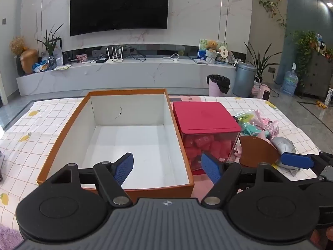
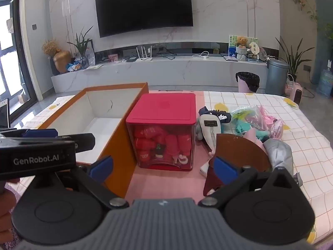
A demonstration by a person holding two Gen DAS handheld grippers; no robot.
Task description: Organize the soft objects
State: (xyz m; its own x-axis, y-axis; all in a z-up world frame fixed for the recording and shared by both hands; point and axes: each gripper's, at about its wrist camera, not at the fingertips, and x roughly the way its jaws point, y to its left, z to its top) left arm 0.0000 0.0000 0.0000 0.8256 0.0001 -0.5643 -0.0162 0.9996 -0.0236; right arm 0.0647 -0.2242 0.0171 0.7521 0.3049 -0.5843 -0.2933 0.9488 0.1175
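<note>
Orange cardboard made up the biggest thing on the table: an open box (image 1: 62, 137) with a white inside, sitting empty on the lemon-print cloth (image 1: 41, 112). Just beside its right wall stood the red-lidded clear container (image 2: 164, 112), already packed with red soft pieces. To the right of that lay the pile of soft objects (image 2: 249, 120) that were yet to be sorted: a white pouch-like item, teal and pink bits in plastic bags, and a grey bundle (image 2: 278, 152) nearest the edge. A brown curved board (image 2: 241, 150) stood in front of the pile, and I could not tell what it was.

The left gripper (image 1: 166, 166) hung over the near end of the box with its jaws wide and nothing between them. The right gripper (image 2: 164, 166) faced the red container, its jaws equally wide and empty.

Several risks seemed likely. The brown board blocked a straight reach into the pile, so a low approach could have knocked it over or shoved the toys toward the table edge. The plastic bags looked slippery and could have slid out of a pinch. The tangled pieces might have come up together, dragging a neighbour off the cloth. The two grippers sat close, so crossing paths near the box wall could have made them collide.
</note>
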